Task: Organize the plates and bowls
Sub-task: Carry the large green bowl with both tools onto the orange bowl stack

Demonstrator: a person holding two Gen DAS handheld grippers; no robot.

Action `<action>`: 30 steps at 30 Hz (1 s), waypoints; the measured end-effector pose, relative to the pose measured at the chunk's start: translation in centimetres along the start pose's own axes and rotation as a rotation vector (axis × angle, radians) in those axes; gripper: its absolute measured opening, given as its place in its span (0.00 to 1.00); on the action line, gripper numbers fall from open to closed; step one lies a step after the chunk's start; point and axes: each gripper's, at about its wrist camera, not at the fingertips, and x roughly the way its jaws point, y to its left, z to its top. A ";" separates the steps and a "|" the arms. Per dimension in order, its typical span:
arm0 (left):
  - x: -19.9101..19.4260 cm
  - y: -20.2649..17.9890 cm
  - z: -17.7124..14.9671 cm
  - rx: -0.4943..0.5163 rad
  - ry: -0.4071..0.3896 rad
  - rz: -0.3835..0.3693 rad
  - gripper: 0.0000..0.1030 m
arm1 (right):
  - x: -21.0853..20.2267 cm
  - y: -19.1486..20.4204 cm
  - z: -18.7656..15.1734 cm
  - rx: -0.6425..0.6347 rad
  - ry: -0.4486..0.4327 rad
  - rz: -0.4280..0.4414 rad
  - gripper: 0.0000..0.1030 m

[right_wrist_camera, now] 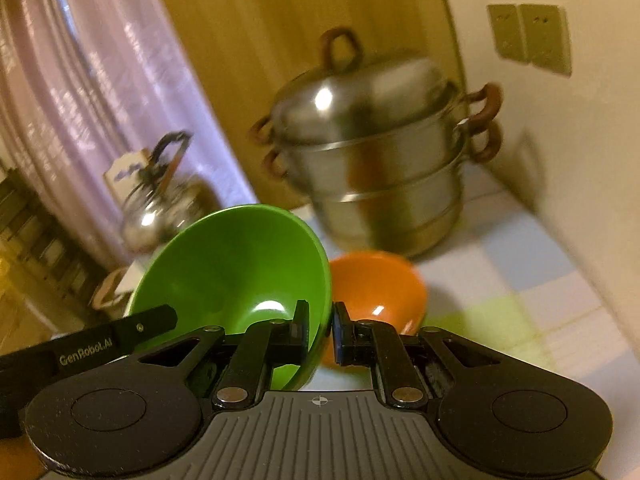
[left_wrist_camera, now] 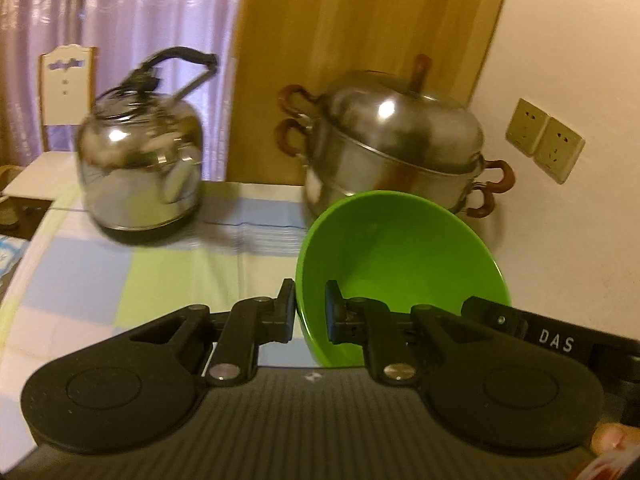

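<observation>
Above the checked worktop point(left_wrist_camera: 168, 276), the green bowl point(left_wrist_camera: 400, 264) hangs tilted, clear of the cloth — the left hand-held gripper point(left_wrist_camera: 310, 312) is clamped on its near-left rim and the right hand-held gripper point(right_wrist_camera: 322, 330) pinches the opposite rim, one finger inside, one outside. I judge this the carry step: the orange bowl point(right_wrist_camera: 378, 288) sits on the worktop just beyond, before the steamer pot point(right_wrist_camera: 380, 160), so nesting calls for levelling the green bowl and lowering it squarely. Legible writing — "DAS" on one gripper arm, "GenRobot.AI" on the other

Glossy green bowl point(left_wrist_camera: 400, 248), shiny steel steamer pot point(left_wrist_camera: 396, 148)
</observation>
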 end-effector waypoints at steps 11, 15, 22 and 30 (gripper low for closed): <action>7.3 -2.2 0.8 0.023 0.071 -0.022 0.12 | 5.1 -4.7 2.0 0.051 0.042 -0.052 0.11; 9.2 -2.1 0.5 0.022 0.097 -0.023 0.12 | 7.0 -6.0 1.7 0.067 0.055 -0.049 0.11; 11.4 -2.3 -1.2 0.052 0.113 -0.003 0.12 | 9.6 -7.5 1.0 0.099 0.080 -0.063 0.11; 12.2 -1.5 -2.2 0.035 0.116 -0.011 0.12 | 10.7 -7.8 0.3 0.081 0.098 -0.071 0.11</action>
